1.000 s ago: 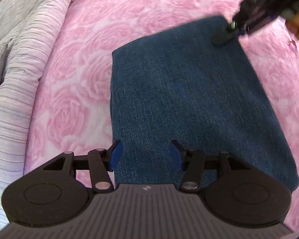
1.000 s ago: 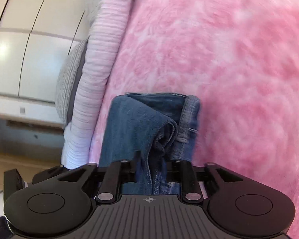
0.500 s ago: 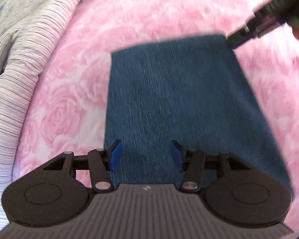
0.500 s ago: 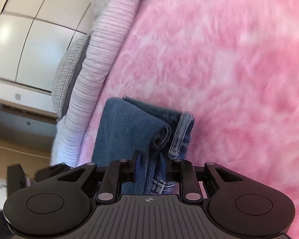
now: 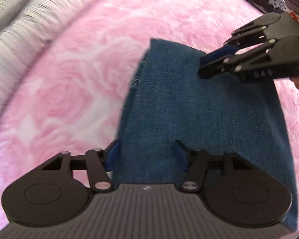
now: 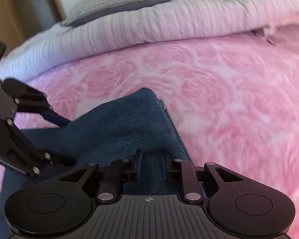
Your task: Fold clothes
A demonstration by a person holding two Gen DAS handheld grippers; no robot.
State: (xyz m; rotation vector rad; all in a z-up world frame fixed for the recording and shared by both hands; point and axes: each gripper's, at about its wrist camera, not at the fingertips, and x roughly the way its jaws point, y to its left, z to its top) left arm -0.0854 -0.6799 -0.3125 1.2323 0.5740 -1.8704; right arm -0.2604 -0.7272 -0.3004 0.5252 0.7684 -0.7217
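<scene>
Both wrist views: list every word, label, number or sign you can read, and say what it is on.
No readable words or numbers in either view.
Left gripper body: a small white mark, too small to read.
Right gripper body: a small crosshair sign, no text.
Right gripper's side in the left wrist view: raised marks, too blurred to read.
Folded blue denim jeans: no label visible.

No readable text, labels or numbers anywhere

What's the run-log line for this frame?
jeans: folded, on pink blanket | left gripper: open over jeans | right gripper: open
</scene>
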